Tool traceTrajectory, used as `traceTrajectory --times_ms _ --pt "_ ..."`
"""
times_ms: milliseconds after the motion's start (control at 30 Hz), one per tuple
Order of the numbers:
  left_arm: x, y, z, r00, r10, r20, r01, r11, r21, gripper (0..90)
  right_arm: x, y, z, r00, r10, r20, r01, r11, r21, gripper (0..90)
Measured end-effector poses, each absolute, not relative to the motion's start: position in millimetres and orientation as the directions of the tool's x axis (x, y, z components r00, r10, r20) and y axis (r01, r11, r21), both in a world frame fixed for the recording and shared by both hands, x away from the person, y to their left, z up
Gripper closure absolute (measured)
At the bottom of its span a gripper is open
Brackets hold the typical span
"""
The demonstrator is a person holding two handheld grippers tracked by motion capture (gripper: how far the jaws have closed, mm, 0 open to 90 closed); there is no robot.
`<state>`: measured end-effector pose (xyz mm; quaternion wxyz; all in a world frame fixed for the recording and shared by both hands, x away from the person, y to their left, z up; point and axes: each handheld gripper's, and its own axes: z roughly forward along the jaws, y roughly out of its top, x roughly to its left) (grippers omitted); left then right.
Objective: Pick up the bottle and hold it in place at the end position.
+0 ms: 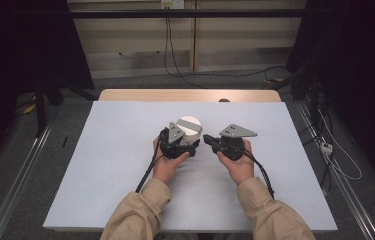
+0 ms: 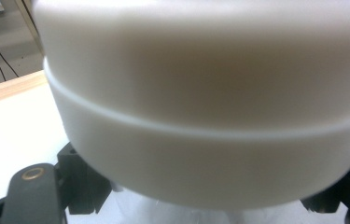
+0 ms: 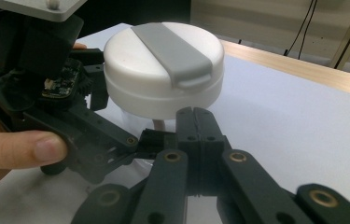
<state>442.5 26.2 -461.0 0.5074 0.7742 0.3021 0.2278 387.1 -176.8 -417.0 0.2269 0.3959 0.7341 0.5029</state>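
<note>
A round jar (image 1: 190, 128) with a white lid (image 3: 163, 79) and a clear body stands mid-table on the white board (image 1: 115, 165). A grey strap (image 3: 172, 51) runs across the lid. My left gripper (image 1: 185, 146) is shut on the jar's clear body just under the lid, one jaw on each side. In the left gripper view the lid (image 2: 200, 93) is very near, with the left gripper (image 2: 196, 207) below it. My right gripper (image 3: 195, 119) is shut with nothing between its jaws. Its tips point at the jar's right side, close to it; I cannot tell whether they touch.
The white board lies on a wooden table whose far edge (image 1: 190, 95) shows behind it. Cables (image 1: 175, 60) trail on the floor beyond the table. A metal rail (image 1: 20, 170) runs along the left, and another along the right.
</note>
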Motion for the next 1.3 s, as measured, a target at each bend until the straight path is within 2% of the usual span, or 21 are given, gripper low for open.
traceTrajectory --times_ms 1300 --pt "442.6 25.0 -461.0 0.71 0.701 0.062 0.236 -0.32 0.917 18.9 397.7 -168.6 -408.2 -0.586 0.809 0.045 0.324 0.183 0.928 90.0"
